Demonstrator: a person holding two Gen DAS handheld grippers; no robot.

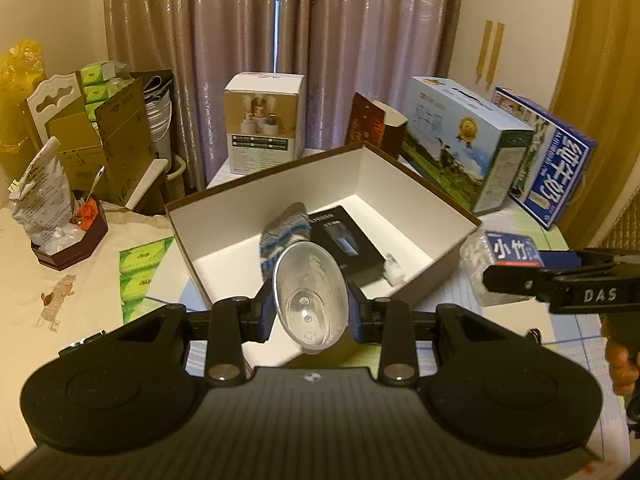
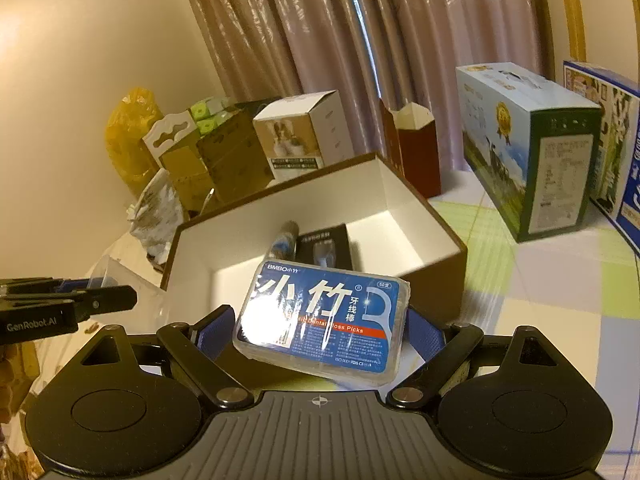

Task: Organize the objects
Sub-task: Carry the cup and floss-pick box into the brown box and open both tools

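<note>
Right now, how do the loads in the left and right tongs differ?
The left tongs grip a clear plastic cup, empty and tipped on its side; the right tongs grip a flat, sealed floss pick box with a blue label. Both are held in front of the open white box.

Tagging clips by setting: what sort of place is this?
Probably a room in a home: long curtains behind a table crowded with milk cartons, tissue packs and an open box.
</note>
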